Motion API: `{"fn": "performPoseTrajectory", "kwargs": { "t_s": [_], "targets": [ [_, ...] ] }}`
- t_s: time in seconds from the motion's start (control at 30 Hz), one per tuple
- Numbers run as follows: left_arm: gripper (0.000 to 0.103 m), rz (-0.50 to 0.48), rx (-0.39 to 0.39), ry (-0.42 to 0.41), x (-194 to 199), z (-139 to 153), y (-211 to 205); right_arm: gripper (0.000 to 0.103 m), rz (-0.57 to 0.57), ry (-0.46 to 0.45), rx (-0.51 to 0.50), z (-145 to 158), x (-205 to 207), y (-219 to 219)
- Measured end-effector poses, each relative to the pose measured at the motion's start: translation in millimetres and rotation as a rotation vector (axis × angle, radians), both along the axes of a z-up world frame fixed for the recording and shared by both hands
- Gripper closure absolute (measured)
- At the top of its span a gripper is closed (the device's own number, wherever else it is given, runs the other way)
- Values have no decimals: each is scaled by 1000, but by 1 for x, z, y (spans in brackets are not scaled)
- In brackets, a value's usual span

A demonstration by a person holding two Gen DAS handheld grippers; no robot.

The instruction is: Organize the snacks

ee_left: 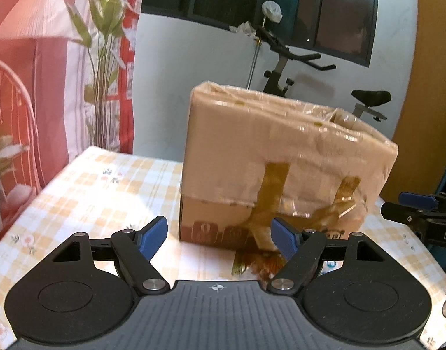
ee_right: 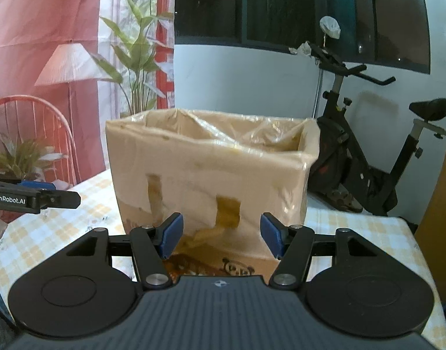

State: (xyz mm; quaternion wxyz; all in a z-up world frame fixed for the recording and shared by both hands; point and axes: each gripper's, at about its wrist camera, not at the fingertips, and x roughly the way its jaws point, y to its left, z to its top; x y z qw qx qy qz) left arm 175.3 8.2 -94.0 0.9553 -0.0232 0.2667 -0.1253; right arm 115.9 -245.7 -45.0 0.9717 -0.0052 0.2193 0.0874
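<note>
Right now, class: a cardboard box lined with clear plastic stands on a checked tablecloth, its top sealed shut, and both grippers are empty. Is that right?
Not quite. The cardboard box is open at the top, not sealed: the right wrist view looks into its plastic liner. The rest holds: it stands on the checked tablecloth, and the left gripper and right gripper are empty.

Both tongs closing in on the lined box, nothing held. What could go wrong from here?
1. The snack packet lies right against the base of the cardboard box, so the left tongs may bump the box wall before their open fingers get around it.
2. The loose plastic liner bunched over the rim could snag a fingertip of the right tongs.
3. The box stands free on the checked tablecloth; a push may slide it.
</note>
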Motion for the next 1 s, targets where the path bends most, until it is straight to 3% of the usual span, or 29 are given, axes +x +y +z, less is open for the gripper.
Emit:
{"fn": "performPoseTrajectory", "kwargs": {
  "t_s": [0.4,0.6,1.0],
  "targets": [
    [28,-17,16,86,-13,-32,-5,41,-66,74,20,-39,-18,-15],
    [28,-54,16,137,-14,-48,-12,41,-108,155,14,-67,-29,-26],
    [31,-75,33,183,-11,-62,-20,41,-128,352,135,-112,-22,-34]
  ]
}}
